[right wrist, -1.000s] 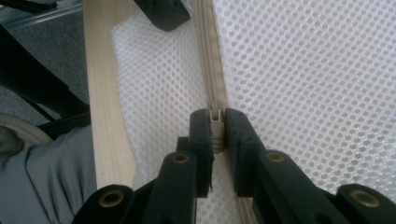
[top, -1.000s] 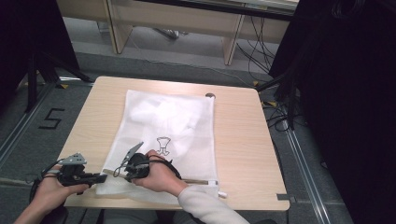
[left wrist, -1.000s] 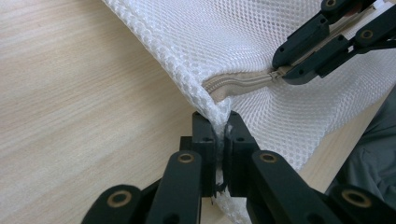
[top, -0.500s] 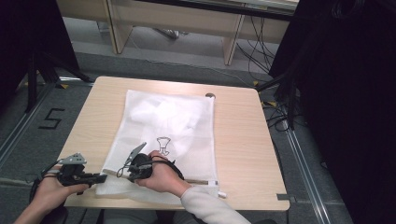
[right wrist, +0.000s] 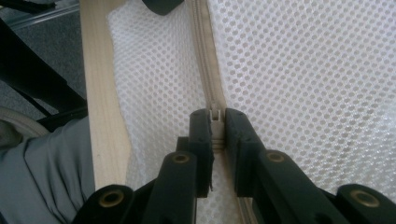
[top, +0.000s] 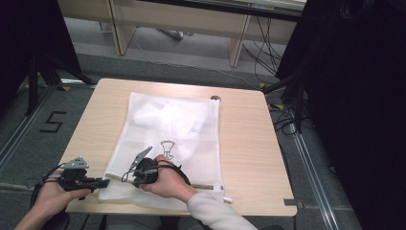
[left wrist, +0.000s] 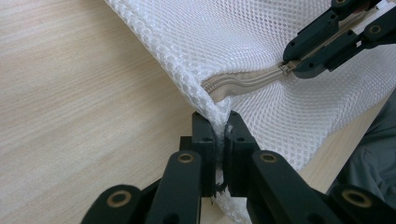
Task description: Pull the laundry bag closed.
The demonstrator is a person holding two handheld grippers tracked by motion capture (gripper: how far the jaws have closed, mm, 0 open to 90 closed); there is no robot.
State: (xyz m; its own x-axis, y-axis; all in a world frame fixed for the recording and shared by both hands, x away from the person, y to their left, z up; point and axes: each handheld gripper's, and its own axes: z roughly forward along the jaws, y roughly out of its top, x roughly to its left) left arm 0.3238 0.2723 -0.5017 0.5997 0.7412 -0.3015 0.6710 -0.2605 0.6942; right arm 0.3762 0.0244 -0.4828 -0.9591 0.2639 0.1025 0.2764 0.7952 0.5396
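A white mesh bag point(top: 177, 120) with a small black print point(top: 167, 146) lies flat on the wooden table point(top: 244, 143). A beige zipper point(left wrist: 243, 81) runs along its near edge. My left gripper point(top: 106, 181) is at the bag's near left corner, and its jaws point(left wrist: 218, 135) are shut on the mesh there. Just to its right, my right gripper point(top: 130, 175) is shut on the zipper pull point(right wrist: 215, 122). In the left gripper view the right gripper's fingers point(left wrist: 327, 39) pinch the pull point(left wrist: 284, 68). The zipper track point(right wrist: 201, 46) stretches ahead of the right jaws.
The table's near edge point(right wrist: 100, 116) lies just beside the zipper, with a grey trouser leg point(right wrist: 42, 177) below it. Bare wood flanks the bag left point(top: 95, 124) and right. Desk legs and cables point(top: 258, 52) stand on the floor beyond the table.
My right gripper has edged slightly to the right along the zipper. The left gripper keeps its hold on the bag's corner in the same place.
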